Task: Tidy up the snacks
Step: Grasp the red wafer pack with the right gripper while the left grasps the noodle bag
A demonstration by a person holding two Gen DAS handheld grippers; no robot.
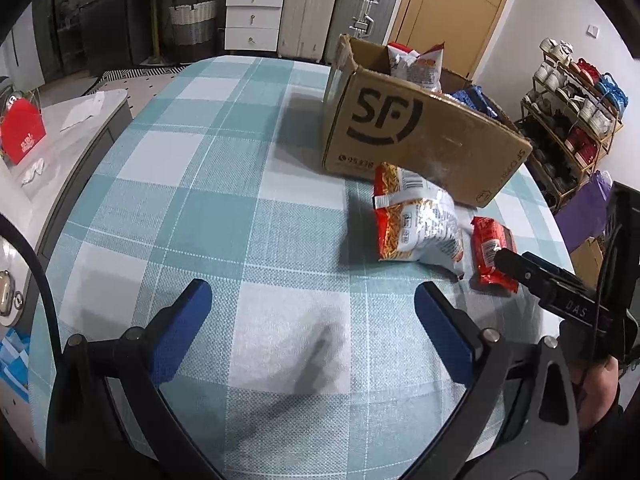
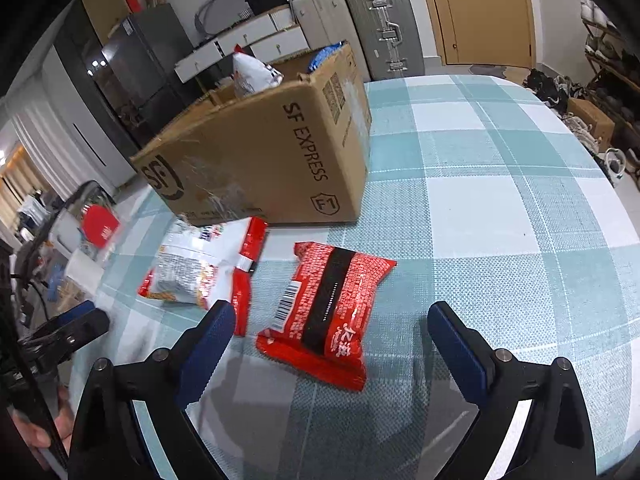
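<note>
**Two loose packets on the cloth, two more bags in the box**

Nearest my right claw (image 2: 331, 334) lies one red packet (image 2: 334, 312), a flat glossy foil pillow with a black band down its middle and a barcode at one edge. It rests on the checked tablecloth (image 2: 500, 208) between my blue pads (image 2: 208, 344), touching neither; the fingers are spread wide and hold nothing.

Count of loose snacks on the table: two. The second is a red-and-white bag (image 2: 200, 268), crinkled and puffy, printed with noodle sticks, lying just beside the red packet and close to the box wall.

One cardboard box (image 2: 280, 152), brown corrugated, stands open-topped with "SF EXPRESS" printed on its side and scuffed tape marks. Inside, two bags stick up above the rim: one white and red bag (image 2: 252, 72), one blue bag (image 2: 324, 56).

My left claw (image 1: 312, 320) hangs over bare cloth, fingers likewise spread apart and empty, well to the left of both loose packets. Woven cloth, teal and white squares.
</note>
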